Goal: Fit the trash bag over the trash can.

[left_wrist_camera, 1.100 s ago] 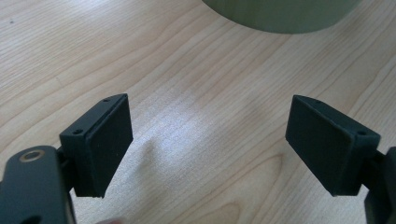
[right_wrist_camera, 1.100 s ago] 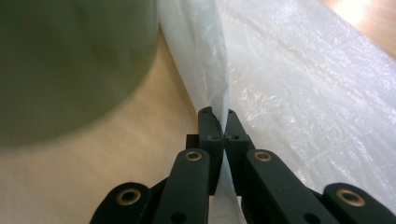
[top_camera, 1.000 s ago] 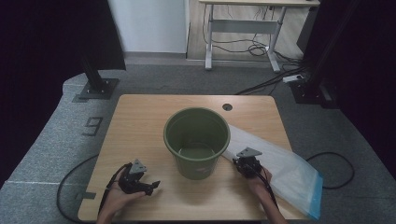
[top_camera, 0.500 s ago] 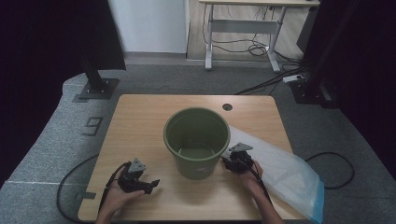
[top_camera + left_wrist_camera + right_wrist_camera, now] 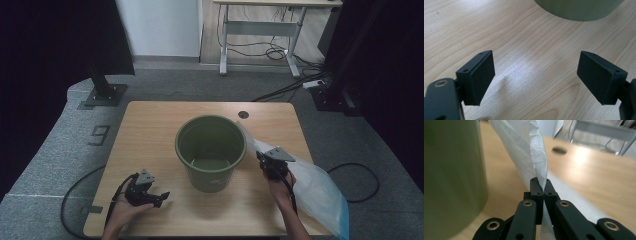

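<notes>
A green bucket [image 5: 210,151] stands upright and empty in the middle of the wooden table [image 5: 150,130]. My right gripper [image 5: 266,165] is shut on the edge of a clear plastic bag [image 5: 310,187], just right of the bucket. In the right gripper view the bag [image 5: 529,150] rises out of the closed jaws of the right gripper [image 5: 543,185], with the bucket wall [image 5: 451,175] close on the left. The bag trails off the table's right front corner, where its end looks blue. My left gripper [image 5: 161,198] rests open near the front left. Bare wood shows between its pads [image 5: 479,75].
A round cable hole [image 5: 243,114] sits in the table near its back right. Black cables [image 5: 75,200] trail from the grippers over the grey floor. A desk frame [image 5: 260,30] and dark stands lie beyond the table.
My right gripper has moved left and forward toward the bucket, lifting the bag's edge with it. The left gripper has stayed in place.
</notes>
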{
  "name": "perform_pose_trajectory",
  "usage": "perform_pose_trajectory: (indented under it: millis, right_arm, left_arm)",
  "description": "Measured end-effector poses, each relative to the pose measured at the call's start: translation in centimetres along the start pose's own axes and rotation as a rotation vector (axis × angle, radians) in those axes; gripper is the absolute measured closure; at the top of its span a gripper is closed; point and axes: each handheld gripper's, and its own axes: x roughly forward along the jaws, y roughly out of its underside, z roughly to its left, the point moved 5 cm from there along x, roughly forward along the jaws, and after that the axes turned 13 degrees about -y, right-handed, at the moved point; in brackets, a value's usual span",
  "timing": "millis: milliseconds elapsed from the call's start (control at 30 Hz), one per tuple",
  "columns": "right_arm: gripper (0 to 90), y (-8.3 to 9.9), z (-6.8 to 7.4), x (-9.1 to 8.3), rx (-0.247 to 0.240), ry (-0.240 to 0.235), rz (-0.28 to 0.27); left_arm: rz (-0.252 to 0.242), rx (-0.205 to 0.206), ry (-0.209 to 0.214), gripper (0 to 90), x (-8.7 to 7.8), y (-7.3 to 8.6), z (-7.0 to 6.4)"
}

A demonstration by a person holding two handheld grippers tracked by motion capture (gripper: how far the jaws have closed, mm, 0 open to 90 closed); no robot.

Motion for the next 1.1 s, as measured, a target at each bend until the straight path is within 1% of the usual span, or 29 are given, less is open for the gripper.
perform_pose_trajectory:
  millis: [67, 100, 133, 167, 200, 233, 300, 367, 467, 567, 700, 767, 833, 867, 900, 933, 967, 1100]
  right_arm:
    - [88.8, -1.8, -0.5, -1.8, 0.021, 0.009, -0.085]
    - [88.8, -1.8, -0.5, -1.8, 0.021, 0.009, -0.085]
    - [88.8, -2.3, -0.6, -2.2, 0.025, 0.011, -0.104]
    - [88.8, -3.6, -0.7, -3.5, 0.029, 0.017, -0.153]
    - [88.8, -3.6, -0.7, -3.5, 0.029, 0.017, -0.153]
    - [88.8, -4.0, -0.8, -3.9, 0.027, 0.019, -0.170]
    - [88.8, -5.2, -1.0, -5.0, 0.039, 0.018, -0.218]
    - [88.8, -6.1, -1.2, -5.8, 0.052, 0.014, -0.255]
    - [88.8, -7.3, -1.7, -6.7, 0.059, 0.025, -0.284]
    - [88.8, -8.8, -2.5, -8.0, 0.074, 0.034, -0.325]
    - [88.8, -10.5, -2.7, -9.6, 0.076, 0.037, -0.372]
    - [88.8, -11.3, -2.4, -10.4, 0.062, 0.036, -0.391]
    - [88.8, -11.8, -2.0, -10.8, 0.046, 0.031, -0.401]
    - [88.8, -12.1, -1.5, -11.0, 0.037, 0.023, -0.408]
    - [88.8, -12.1, -1.5, -11.0, 0.037, 0.023, -0.408]
    - [88.8, -12.4, -1.0, -11.1, 0.027, 0.013, -0.417]
    - [88.8, -12.4, -1.0, -11.1, 0.027, 0.013, -0.417]
    - [88.8, -13.1, -0.2, -11.6, 0.017, 0.004, -0.442]
  left_arm:
    - [-0.004, -0.004, 0.002, 14.9, 0.0, 0.0, 0.0]
    - [-0.005, -0.006, 0.002, 14.9, 0.0, 0.0, 0.0]
    - [-0.006, -0.008, 0.002, 14.9, -0.1, 0.0, 0.0]
    - [-0.007, -0.010, 0.002, 14.9, -0.1, 0.0, 0.1]
    - [-0.008, -0.011, 0.003, 14.9, -0.1, 0.0, 0.1]
    - [-0.008, -0.012, 0.003, 14.9, -0.1, 0.0, 0.1]
    - [-0.008, -0.015, 0.001, 14.9, -0.1, 0.0, 0.2]
    - [-0.008, -0.016, 0.002, 14.9, -0.1, 0.0, 0.2]
    - [-0.008, -0.015, 0.003, 14.9, -0.1, 0.1, 0.2]
    - [-0.010, -0.017, 0.004, 14.9, -0.2, 0.0, 0.3]
    - [-0.013, -0.021, 0.006, 14.9, -0.3, 0.1, 0.4]
    - [-0.013, -0.022, 0.006, 14.9, -0.3, 0.1, 0.4]
    - [-0.013, -0.022, 0.006, 14.9, -0.3, 0.1, 0.4]
    - [-0.013, -0.022, 0.006, 14.9, -0.3, 0.1, 0.4]
    - [-0.013, -0.021, 0.006, 14.9, -0.3, 0.1, 0.4]
    - [-0.012, -0.021, 0.006, 14.9, -0.2, 0.1, 0.4]
    - [-0.012, -0.021, 0.006, 14.9, -0.2, 0.1, 0.4]
    - [-0.010, -0.024, 0.005, 14.9, -0.2, 0.2, 0.5]
